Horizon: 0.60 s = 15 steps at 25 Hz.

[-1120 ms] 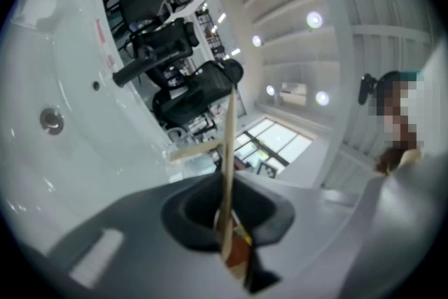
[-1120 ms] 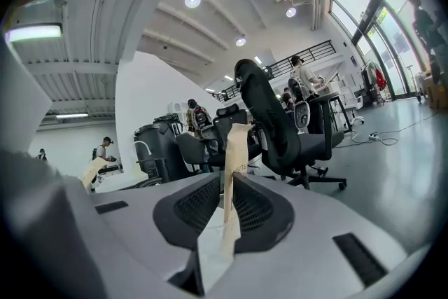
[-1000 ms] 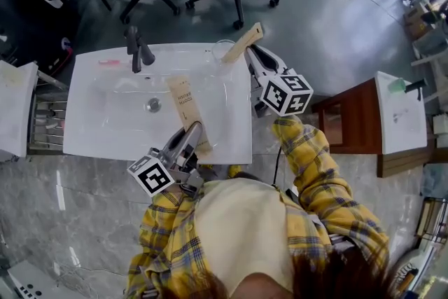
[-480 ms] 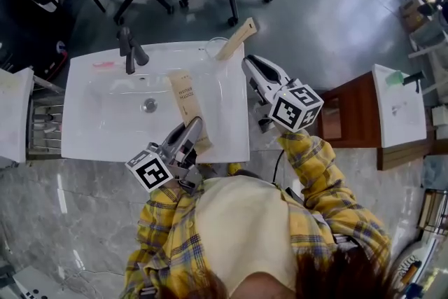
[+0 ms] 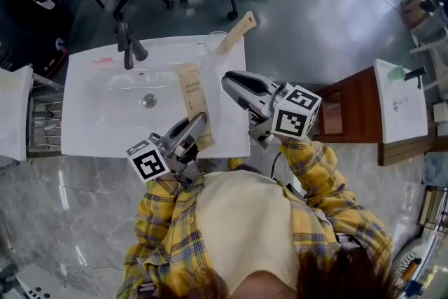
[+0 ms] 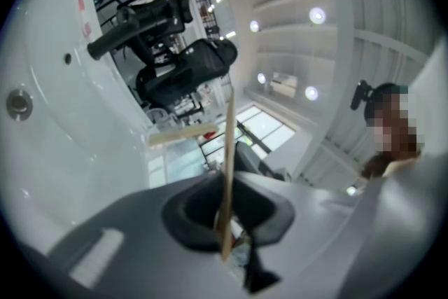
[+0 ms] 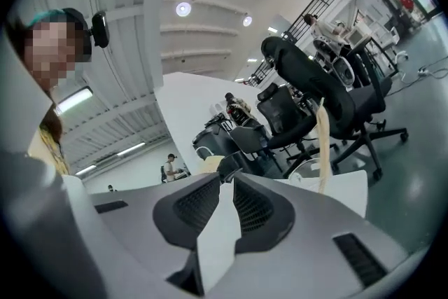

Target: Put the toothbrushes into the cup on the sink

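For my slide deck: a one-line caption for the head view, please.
Left gripper holds a boxed toothbrush over the sink; a second box leans in the cup; right gripper hovers shut, empty.

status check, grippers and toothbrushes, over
Left gripper shut on toothbrush box over sink. Right gripper shut, empty. Second box leaning in cup. Way to cup looks open.

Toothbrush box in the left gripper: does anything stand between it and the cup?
Nothing visible blocks it. The toothbrush box, held by the left gripper, has only bare sink up to the cup. The right gripper hovers just beside that path, empty.
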### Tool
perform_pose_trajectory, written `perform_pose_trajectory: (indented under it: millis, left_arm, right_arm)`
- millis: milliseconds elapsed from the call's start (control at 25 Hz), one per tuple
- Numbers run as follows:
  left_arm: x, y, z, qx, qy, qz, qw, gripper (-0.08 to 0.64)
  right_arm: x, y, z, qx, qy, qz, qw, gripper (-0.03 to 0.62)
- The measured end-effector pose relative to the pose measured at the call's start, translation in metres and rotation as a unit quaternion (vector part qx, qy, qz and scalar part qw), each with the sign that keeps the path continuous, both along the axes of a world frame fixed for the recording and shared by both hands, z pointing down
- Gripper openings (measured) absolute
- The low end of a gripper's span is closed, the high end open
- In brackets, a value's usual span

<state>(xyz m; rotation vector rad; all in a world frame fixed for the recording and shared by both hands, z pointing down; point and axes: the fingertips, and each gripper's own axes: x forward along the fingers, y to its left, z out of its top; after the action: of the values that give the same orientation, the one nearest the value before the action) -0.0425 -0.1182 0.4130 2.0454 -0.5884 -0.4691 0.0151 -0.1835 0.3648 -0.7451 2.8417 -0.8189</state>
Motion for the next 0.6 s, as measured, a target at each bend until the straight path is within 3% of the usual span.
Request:
perform_pose_trajectory:
  millis: [120, 320, 600]
  left_arm:
    - [0.005, 0.006, -0.002, 0.0, 0.014, 0.026, 0.9996, 0.02]
    - [0.014, 0.015, -0.002, 0.005, 0.017, 0.061, 0.998, 0.02]
    - [0.022, 0.031, -0.013, 0.022, 0.044, 0.109, 0.9928, 0.02]
  right_arm:
    - [-0.01, 0.011, -0.001, -0.019, -0.014, -0.033, 0.999, 0.029]
    - [-0.026, 0.027, 0.0, -0.049, -0.034, -0.085, 0.995, 0.094]
    - [-0.035, 0.042, -0.005, -0.073, -0.056, -0.134, 0.987, 0.115]
